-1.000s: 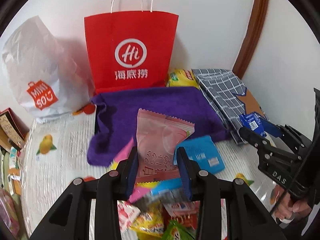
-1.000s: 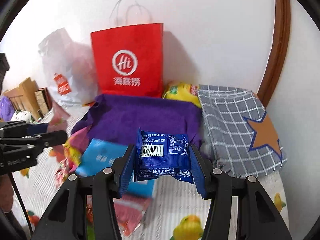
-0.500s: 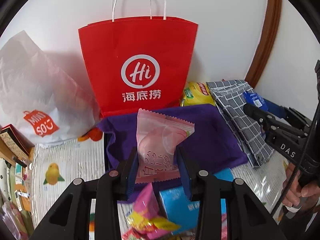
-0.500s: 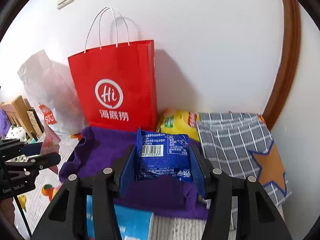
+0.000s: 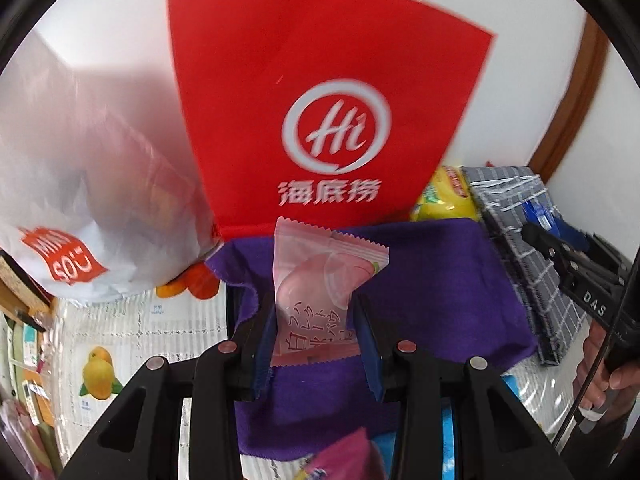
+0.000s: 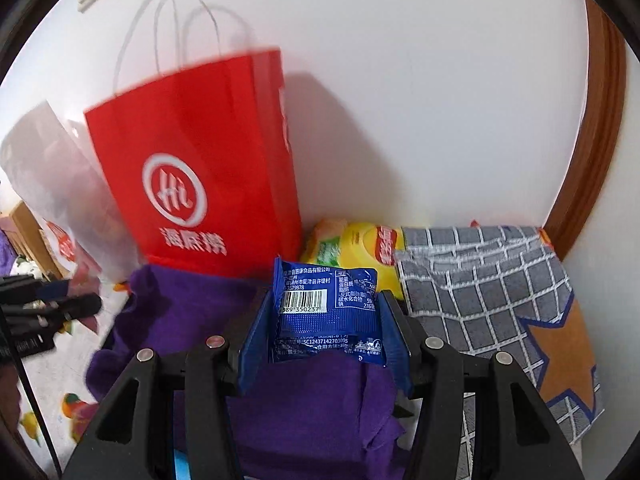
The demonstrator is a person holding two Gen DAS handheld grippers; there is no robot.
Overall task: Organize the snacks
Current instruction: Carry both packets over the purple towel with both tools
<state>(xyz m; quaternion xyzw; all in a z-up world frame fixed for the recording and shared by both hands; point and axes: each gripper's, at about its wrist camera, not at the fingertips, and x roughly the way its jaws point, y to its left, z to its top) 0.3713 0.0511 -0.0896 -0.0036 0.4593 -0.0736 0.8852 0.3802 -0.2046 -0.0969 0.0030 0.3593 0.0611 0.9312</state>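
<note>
Both grippers moved nearer the red bag [image 5: 320, 112] — rim seemingly cropped — clamping pink packet [image 5: 320, 280], blue packet [image 6: 328, 312].

Red paper bag [image 5: 328, 112]: top edge smeared by motion blur, handles lost at 12 o'clock in the left wrist view. White plastic bag [image 5: 84, 184] blurred, cut by the frame at 9 o'clock. Pink snack packet [image 5: 320, 292]: lower sides hidden behind the left gripper [image 5: 316, 344] pads. Yellow chip bag [image 6: 360, 248] mostly hidden behind the blue snack packet [image 6: 328, 312] and checked cloth [image 6: 492, 292]. Pink wrapper [image 5: 344, 456] at 6 o'clock blurred, print unreadable.
</note>
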